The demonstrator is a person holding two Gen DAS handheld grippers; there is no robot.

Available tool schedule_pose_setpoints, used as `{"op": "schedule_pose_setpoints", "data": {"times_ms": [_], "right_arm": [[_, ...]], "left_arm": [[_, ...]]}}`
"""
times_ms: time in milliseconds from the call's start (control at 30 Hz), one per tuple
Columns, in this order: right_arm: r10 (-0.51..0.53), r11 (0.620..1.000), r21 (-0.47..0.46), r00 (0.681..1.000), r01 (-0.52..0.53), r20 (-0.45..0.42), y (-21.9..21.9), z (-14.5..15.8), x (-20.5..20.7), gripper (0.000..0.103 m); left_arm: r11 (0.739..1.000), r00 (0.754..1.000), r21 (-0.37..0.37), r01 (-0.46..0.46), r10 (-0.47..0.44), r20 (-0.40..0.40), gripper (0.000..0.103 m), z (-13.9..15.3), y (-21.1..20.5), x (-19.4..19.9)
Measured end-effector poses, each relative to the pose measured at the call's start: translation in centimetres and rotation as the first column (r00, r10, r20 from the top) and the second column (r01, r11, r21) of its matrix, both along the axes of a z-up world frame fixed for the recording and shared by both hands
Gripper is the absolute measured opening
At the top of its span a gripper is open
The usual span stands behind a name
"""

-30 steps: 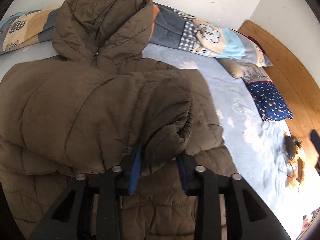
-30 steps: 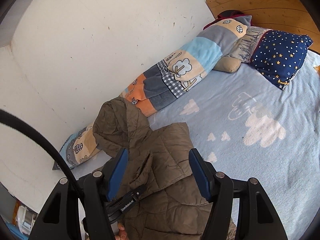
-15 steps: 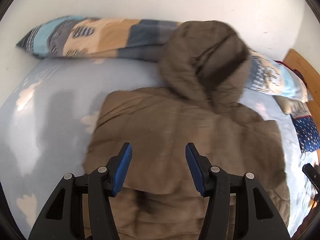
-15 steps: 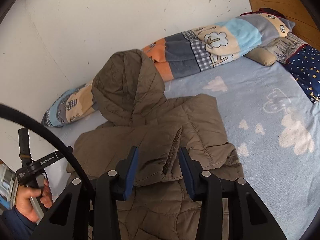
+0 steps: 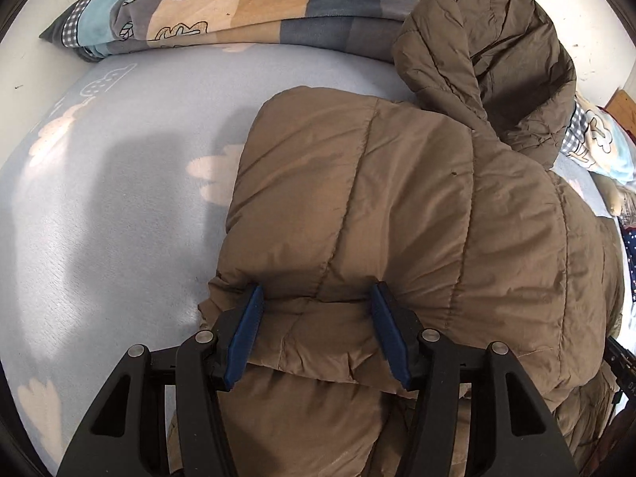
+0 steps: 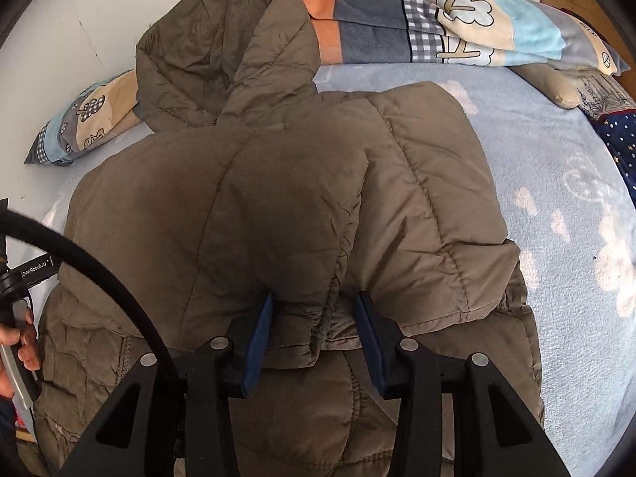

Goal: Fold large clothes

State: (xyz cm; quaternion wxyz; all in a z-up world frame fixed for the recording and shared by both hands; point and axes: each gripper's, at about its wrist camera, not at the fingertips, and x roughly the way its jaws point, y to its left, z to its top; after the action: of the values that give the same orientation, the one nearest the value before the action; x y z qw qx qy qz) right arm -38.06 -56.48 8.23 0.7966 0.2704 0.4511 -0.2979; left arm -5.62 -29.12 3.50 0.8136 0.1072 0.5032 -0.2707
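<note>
The olive-brown hooded puffer jacket [image 6: 278, 198] lies on the pale blue cloud-print bedspread [image 6: 556, 206], its hood [image 6: 226, 47] propped against the rolled patchwork blanket [image 6: 457, 28] along the white wall.

Both sleeves look already folded in across the body. One cuff [image 6: 330, 310] ends between the pads of the right gripper [image 6: 314, 342], and the other sleeve's folded edge [image 5: 314, 298] runs across the gap of the left gripper [image 5: 318, 334].

The right gripper's jaws closed further earlier in the last second and have since held level. They stand partly apart, and the near pad [image 6: 258, 342] seems to touch the cuff, but I cannot tell whether the jaws pinch it or merely straddle it.

The left gripper's jaws have just been opening. Its blue pads [image 5: 244, 338] straddle the sleeve edge without clearly squeezing it, so I read that one as released.

By my reckoning the sleeve folds are done or nearly so. What is left is bringing the hem up over the body and tucking in the hood.

The jacket's lower part and hem run beneath both grippers and out of frame. A black cable [image 6: 99, 274] crosses the right view, where the hand [image 6: 20, 349] holding the other gripper's handle is cut off at the left edge. Beyond the right pads, a starry navy pillow [image 6: 620, 139] is half out of frame.
</note>
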Motion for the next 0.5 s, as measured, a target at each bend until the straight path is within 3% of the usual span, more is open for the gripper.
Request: {"op": "schedule_pose_setpoints", "data": {"times_ms": [67,167,333,500], "right_arm": [[-0.012,1.0,0.023,1.0,0.012,0.0,-0.2,-0.4,-0.2,0.045],[-0.036,0.999,0.039,0.999,0.036,0.004,-0.3,0.6,-0.6,0.048],[-0.049,0.997,0.073,0.985,0.037,0.166,1.1,5.7,-2.2,0.049],[-0.026,0.997,0.072,0.982,0.013,0.186,3.5,8.4,-3.2,0.052]], "left_arm": [[1.0,1.0,0.021,-0.015,0.015,-0.003,0.057,0.3,-0.3,0.0],[0.998,0.998,-0.021,-0.063,0.063,-0.001,0.056,2.1,0.6,-0.8],[0.997,0.997,-0.074,0.006,0.0,0.083,0.055,6.2,4.0,-5.9],[0.995,0.995,-0.095,0.041,-0.033,0.09,0.056,7.9,9.0,-12.0]]}}
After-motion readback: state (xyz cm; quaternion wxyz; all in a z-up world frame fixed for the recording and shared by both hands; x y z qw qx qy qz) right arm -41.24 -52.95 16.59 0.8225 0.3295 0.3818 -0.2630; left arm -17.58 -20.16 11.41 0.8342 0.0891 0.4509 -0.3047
